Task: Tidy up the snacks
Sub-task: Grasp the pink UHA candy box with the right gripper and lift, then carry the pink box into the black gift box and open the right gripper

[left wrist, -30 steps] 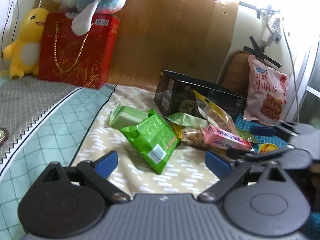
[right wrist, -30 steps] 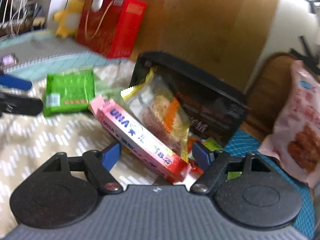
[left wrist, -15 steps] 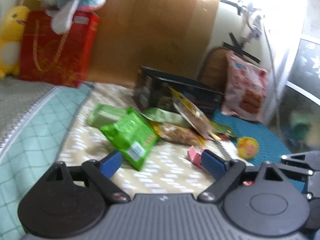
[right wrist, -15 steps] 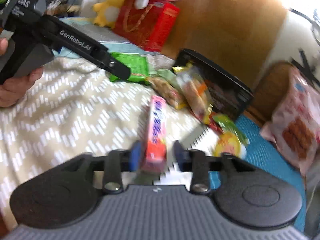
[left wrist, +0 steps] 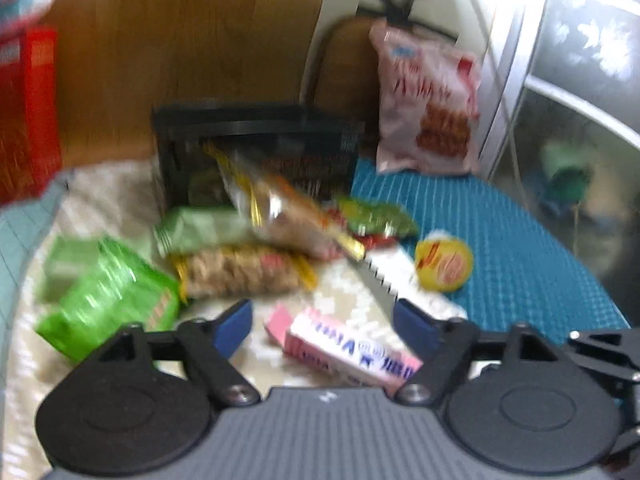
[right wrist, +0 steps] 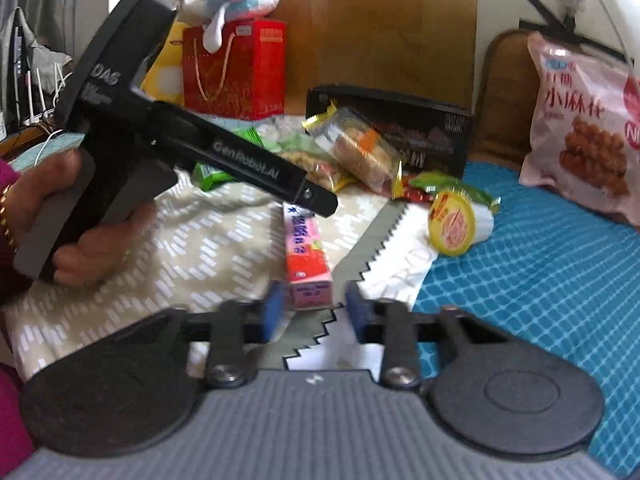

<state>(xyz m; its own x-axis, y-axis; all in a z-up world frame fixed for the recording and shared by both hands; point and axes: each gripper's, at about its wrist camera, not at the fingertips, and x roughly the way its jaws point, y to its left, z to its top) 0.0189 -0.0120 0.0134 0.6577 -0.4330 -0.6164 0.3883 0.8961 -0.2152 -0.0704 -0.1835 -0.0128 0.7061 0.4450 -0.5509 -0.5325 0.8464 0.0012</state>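
A long pink snack box [right wrist: 304,248] lies flat on the beige patterned bedcover [right wrist: 208,240], in front of the snack pile. My right gripper [right wrist: 315,312] has the box's near end between its blue pads. Its jaws are closing, with a thin gap still showing on each side. My left gripper [left wrist: 324,326] straddles the same box [left wrist: 344,344] from the side. Its jaws are closing too, and the pads stand clear of the box. One of the left gripper's fingers [right wrist: 280,180] reaches over the box's far end, with a hand [right wrist: 80,220] on the handle.
An open black box [right wrist: 400,120] stands behind a heap of snack packs [left wrist: 240,272], with a green pack [left wrist: 108,300] to the left. A yellow-lidded cup [right wrist: 454,224] lies on the blue mat [right wrist: 540,280]. A big pink bag [right wrist: 580,120] leans at the back right, and a red gift bag [right wrist: 236,76] stands at the back left.
The pink box went from the snack pile down onto the bedcover. My right jaws narrowed around its near end. The left gripper swung right, its jaws narrowing, and now straddles the box.
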